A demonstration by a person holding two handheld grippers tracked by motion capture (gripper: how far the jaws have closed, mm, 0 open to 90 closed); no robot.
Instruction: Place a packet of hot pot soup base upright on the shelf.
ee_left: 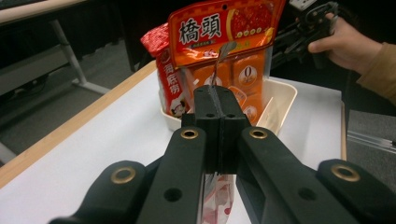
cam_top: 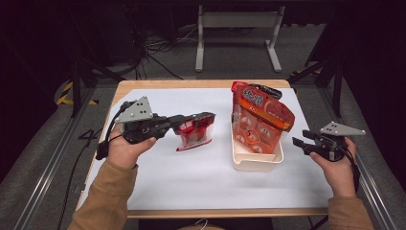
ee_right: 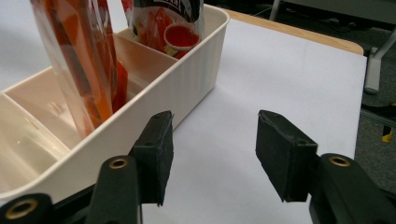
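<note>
The white table (cam_top: 167, 177) holds one cream tray (cam_top: 256, 165) with walls inside that split it into slots. Two big orange and red packets (cam_top: 261, 115) stand in the tray, one behind the other. One smaller red packet (cam_top: 194, 136) hangs in the air to the left of the tray, well apart from it. The left gripper (cam_top: 203, 119) is clamped tight on the top edge of that packet, and the packet dangles below the jaws. The right gripper (cam_top: 298, 143) waits just right of the tray, with its jaws apart and nothing between them.

The grip is only on a thin edge, so the small packet may slip out and drop on the table. It also swings, so its bottom may catch on the tray wall. It may bump the tall packets and tip them over. The tray is light and may slide if pushed
</note>
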